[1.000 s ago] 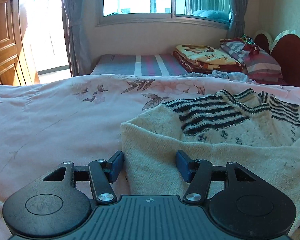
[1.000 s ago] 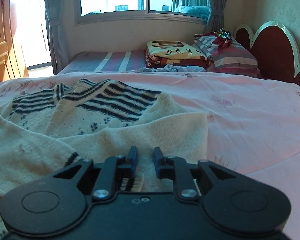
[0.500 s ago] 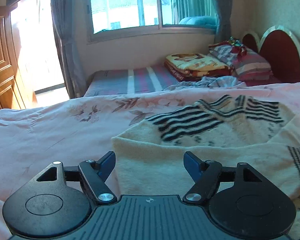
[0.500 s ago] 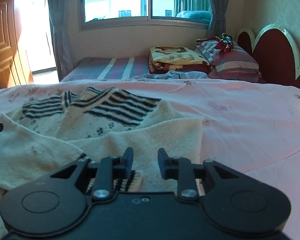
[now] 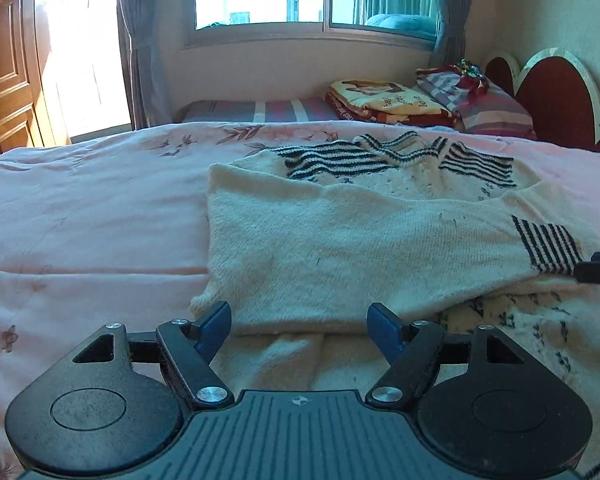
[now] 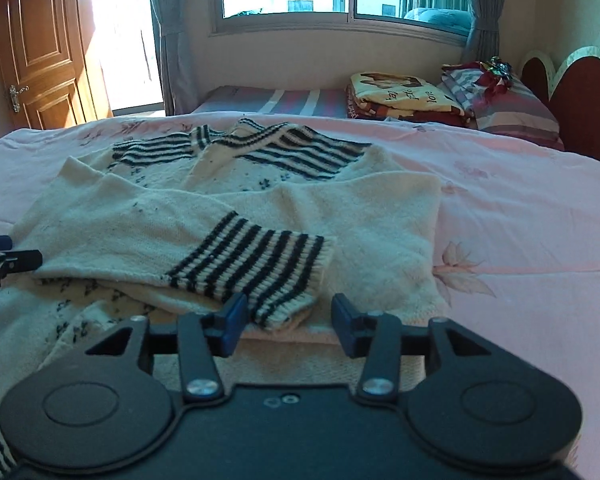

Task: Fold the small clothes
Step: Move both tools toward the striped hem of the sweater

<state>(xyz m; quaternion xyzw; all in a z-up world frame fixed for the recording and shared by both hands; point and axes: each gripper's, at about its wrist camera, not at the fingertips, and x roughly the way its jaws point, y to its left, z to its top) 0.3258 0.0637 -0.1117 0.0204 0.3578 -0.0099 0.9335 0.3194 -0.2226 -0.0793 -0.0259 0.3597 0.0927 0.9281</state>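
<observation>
Cream knit, banded with dark stripes at collar and cuff, makes up the sweater point(image 5: 340, 240), which lies spread on the pink floral bedspread point(image 5: 80, 208) with its neck toward the far side, near the window, and its hem toward the near edge; both sleeves are already laid across the chest, the striped cuff point(image 6: 256, 268) of the upper one resting on the right part of the body, so the garment forms a rough rectangle ready, I judge, for a crosswise fold. The left gripper point(image 5: 299, 326) hangs just off the near left edge of the folded sleeve with its blue pads spread wide and only loose fabric showing between them, nothing pinched; its jaws have just been opening. The right gripper point(image 6: 286, 322) sits at the near right, its pads apart with the cuff's corner lying between them but not pressed, and its jaws have also just been opening, which reads as a release of the sleeve it laid down. Each tool's tip peeks into the other's view at the frame edge, showing they flank the sweater at the same near level. Folded blankets point(image 6: 396, 94) and a striped pillow point(image 6: 508, 108) sit well apart on the far bed, clear of the work. Next, in my judgement, comes a grasp of the hem to bring it toward the collar
</observation>
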